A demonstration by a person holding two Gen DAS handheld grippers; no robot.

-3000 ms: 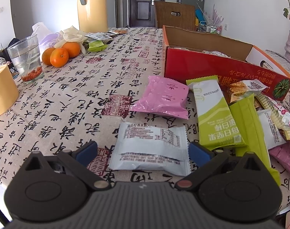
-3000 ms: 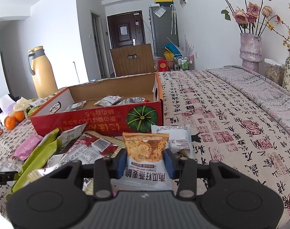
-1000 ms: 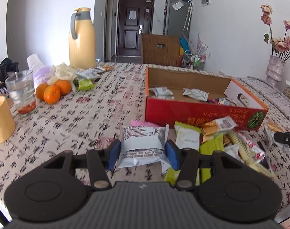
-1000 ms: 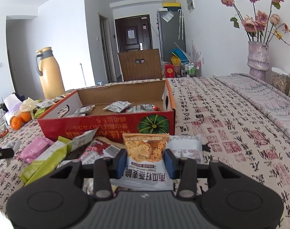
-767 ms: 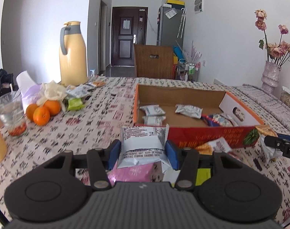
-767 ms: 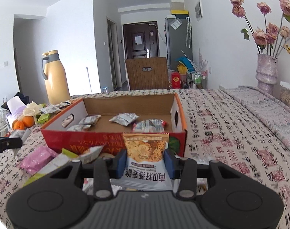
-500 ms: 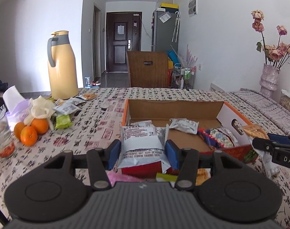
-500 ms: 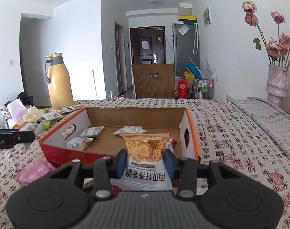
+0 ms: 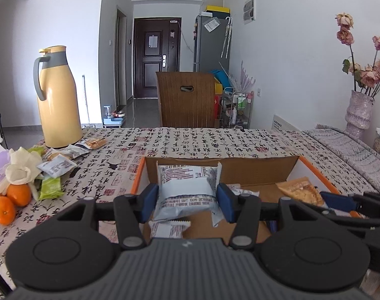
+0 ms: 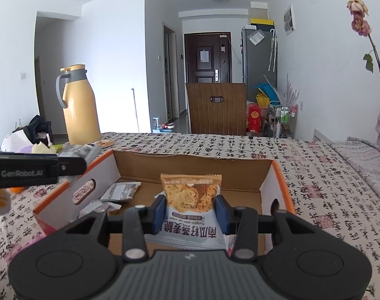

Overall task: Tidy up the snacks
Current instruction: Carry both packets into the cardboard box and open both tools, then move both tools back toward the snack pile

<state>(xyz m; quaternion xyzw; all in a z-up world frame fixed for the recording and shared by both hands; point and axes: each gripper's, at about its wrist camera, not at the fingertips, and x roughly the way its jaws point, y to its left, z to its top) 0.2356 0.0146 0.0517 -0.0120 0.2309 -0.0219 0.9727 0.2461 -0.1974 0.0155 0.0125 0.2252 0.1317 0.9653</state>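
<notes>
My left gripper (image 9: 187, 201) is shut on a pale blue-white snack packet (image 9: 186, 190), held above the left part of the open cardboard box (image 9: 255, 166). My right gripper (image 10: 191, 211) is shut on a cracker packet (image 10: 191, 200) with an orange picture and a white lower half, above the middle of the same box (image 10: 190, 166). In the left wrist view the right gripper (image 9: 337, 203) comes in from the right with its cracker packet (image 9: 298, 192). The left gripper's finger (image 10: 37, 167) crosses the left edge of the right wrist view. Several packets (image 10: 121, 192) lie inside the box.
A yellow thermos jug (image 9: 58, 97) stands at the table's far left, with loose packets (image 9: 58, 165), oranges (image 9: 12, 200) and a pale bundle near it. A wooden chair (image 9: 187, 100) stands behind the table. A vase of dried roses (image 9: 358, 115) is at the right.
Both grippers have carried their packets forward and slightly up, from in front of the box's red front wall to over its inside. The snack pile on the table has dropped out of view.
</notes>
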